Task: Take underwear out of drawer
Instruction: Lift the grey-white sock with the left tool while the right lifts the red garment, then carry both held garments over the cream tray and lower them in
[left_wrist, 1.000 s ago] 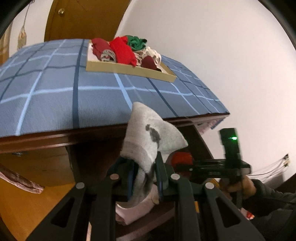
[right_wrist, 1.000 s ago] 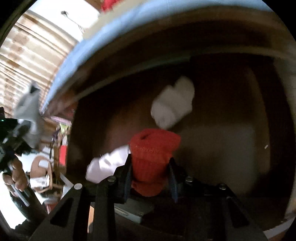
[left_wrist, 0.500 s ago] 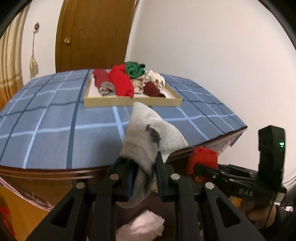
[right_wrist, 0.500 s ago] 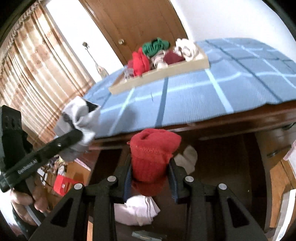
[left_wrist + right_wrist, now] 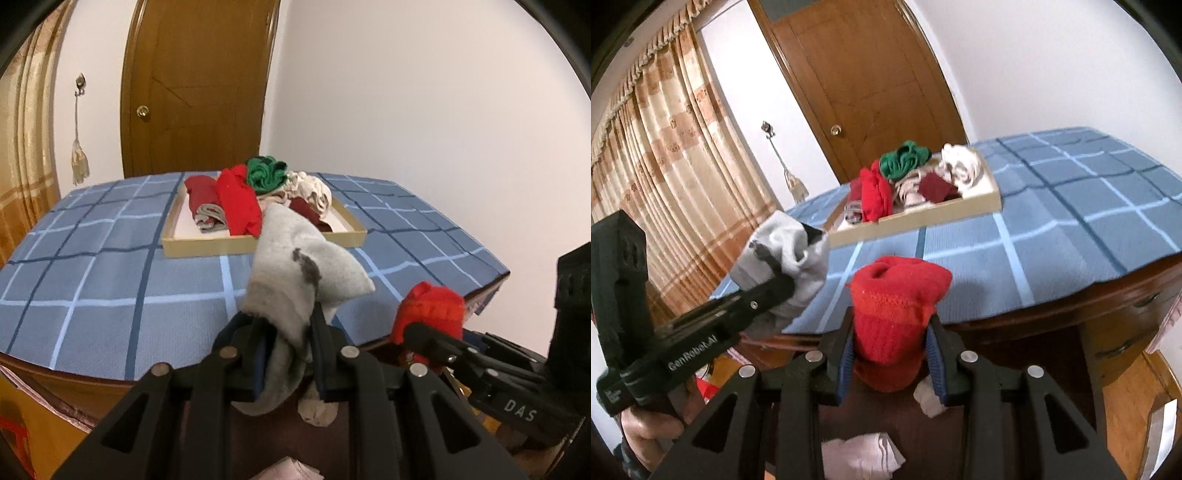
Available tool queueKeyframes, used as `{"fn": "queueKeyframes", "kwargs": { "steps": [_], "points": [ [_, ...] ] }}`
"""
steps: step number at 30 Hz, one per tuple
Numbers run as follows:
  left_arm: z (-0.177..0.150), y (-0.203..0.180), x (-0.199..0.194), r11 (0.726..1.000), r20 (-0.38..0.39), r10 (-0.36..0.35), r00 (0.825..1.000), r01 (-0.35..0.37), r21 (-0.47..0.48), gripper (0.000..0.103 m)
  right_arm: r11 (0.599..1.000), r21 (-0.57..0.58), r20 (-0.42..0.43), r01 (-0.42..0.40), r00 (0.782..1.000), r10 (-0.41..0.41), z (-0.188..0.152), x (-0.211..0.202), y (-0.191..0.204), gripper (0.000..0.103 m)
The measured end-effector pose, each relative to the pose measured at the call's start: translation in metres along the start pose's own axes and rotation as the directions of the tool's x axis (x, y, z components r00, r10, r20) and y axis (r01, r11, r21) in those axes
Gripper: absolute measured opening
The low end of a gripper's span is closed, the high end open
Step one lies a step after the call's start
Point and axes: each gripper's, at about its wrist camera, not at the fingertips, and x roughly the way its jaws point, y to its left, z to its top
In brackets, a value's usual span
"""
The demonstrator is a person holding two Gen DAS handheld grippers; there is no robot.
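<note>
- I am holding the left gripper (image 5: 286,350) clamped tight on a grey rolled garment (image 5: 295,273), its jaws nearly together with the cloth bunching out above and sagging below them.
- I am holding the right gripper (image 5: 892,354) pinched on a red knitted roll (image 5: 895,295), jaws wider apart because this bundle is thicker.
- Both pieces are hanging in the air in front of the edge of the blue checked tablecloth (image 5: 92,266), above the dark open drawer space (image 5: 905,417), so they are clear of its front.
- I am gripping each roll low on its body, I judge so the fold keeps its shape while I carry it.
- A shallow wooden tray (image 5: 207,245) on the cloth is holding red, green, maroon and cream garments; I take it as the drop-off spot.
- A pale folded piece (image 5: 860,454) is lying below, so I judge more is left to fetch.
</note>
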Motion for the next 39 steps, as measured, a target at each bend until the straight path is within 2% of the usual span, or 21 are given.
{"fn": "queueKeyframes", "kwargs": {
  "steps": [7, 14, 24, 35, 39],
  "points": [
    [0.006, -0.005, 0.003, 0.999, 0.034, 0.033, 0.999, -0.033, 0.003, 0.019, 1.0, -0.012, 0.066, 0.012, 0.998, -0.011, 0.011, -0.003, 0.003, 0.037],
    [0.013, -0.005, 0.005, 1.0, 0.054, 0.026, 0.998, -0.025, -0.012, 0.019, 0.999, -0.036, 0.114, 0.019, 0.993, -0.014, 0.022, -0.007, 0.011, 0.037],
    [0.024, -0.006, 0.011, 0.999, 0.075, 0.031, 0.997, -0.03, -0.014, 0.019, 0.999, -0.04, 0.141, 0.013, 0.99, -0.007, 0.035, -0.003, 0.016, 0.037],
    [0.028, 0.006, 0.031, 0.998, 0.067, 0.041, 0.997, -0.039, -0.042, 0.019, 0.998, -0.042, 0.174, 0.05, 0.984, -0.042, 0.044, 0.009, 0.009, 0.037],
    [0.036, 0.005, 0.034, 0.999, 0.091, 0.042, 0.995, -0.039, -0.034, 0.019, 0.997, -0.049, 0.19, 0.06, 0.981, -0.05, 0.052, 0.013, 0.008, 0.037]
  ]
}}
